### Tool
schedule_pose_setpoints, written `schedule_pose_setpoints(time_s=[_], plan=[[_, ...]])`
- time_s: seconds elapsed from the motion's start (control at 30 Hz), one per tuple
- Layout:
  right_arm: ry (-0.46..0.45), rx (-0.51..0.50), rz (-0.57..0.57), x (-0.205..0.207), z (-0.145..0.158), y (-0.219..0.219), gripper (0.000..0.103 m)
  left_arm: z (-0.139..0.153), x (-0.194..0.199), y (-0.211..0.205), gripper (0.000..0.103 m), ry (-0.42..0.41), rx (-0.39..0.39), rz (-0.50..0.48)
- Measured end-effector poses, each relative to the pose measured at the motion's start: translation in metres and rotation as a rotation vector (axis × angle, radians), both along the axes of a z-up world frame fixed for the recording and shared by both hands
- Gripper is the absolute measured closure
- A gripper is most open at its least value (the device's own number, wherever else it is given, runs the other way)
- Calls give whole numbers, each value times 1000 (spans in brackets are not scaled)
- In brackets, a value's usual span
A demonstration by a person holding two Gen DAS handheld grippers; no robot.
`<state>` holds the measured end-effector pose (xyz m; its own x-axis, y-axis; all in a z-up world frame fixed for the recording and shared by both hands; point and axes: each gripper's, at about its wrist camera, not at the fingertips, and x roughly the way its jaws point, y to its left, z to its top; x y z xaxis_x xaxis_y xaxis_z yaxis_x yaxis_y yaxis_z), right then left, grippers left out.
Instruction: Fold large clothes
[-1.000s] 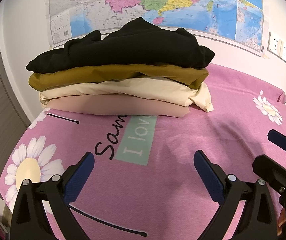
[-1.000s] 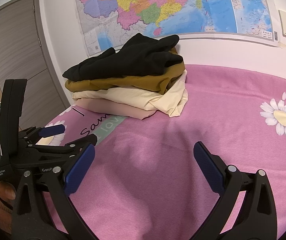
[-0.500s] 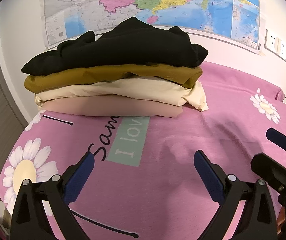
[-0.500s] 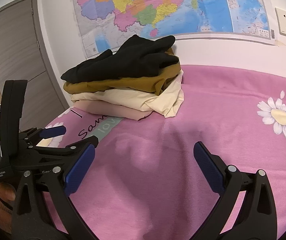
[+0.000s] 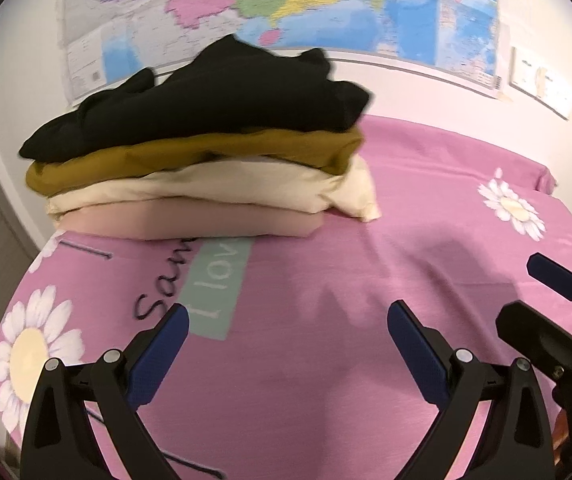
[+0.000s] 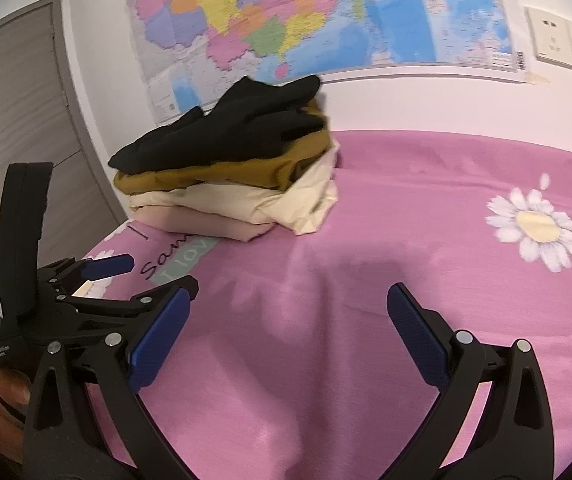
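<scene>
left gripper (image 5: 283, 344) gaping, empty | right gripper (image 6: 286, 328) gaping, empty | door (image 6: 13, 128) only in right view | 4 folded clothes (image 5: 205, 152) stacked on bed (image 5: 406, 240)

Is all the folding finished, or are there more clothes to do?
Four folded clothes sit stacked on the pink bedsheet: black garment on top, then mustard, cream and pale pink. Nothing is in hand: the left gripper and right gripper are both open and empty. No unfolded clothes show here, so it looks finished.
</scene>
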<state>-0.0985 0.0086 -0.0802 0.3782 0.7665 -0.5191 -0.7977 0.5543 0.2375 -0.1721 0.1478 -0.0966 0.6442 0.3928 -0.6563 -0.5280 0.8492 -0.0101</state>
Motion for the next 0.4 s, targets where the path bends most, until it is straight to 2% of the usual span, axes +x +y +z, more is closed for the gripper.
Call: schedule_pose_setpoints(time_s=[0.13,0.33,0.4], plan=[[-13,-38,-99,12,0,-27,6,5,19,-20,7,-20,-20,-61],[16,-152,-362,41,-10,-93,6,1,68,-51,7,32,-76,-137],[19,-193,-432,51,-15,-111,6,-4,93,-66,7,72,-79,-161]])
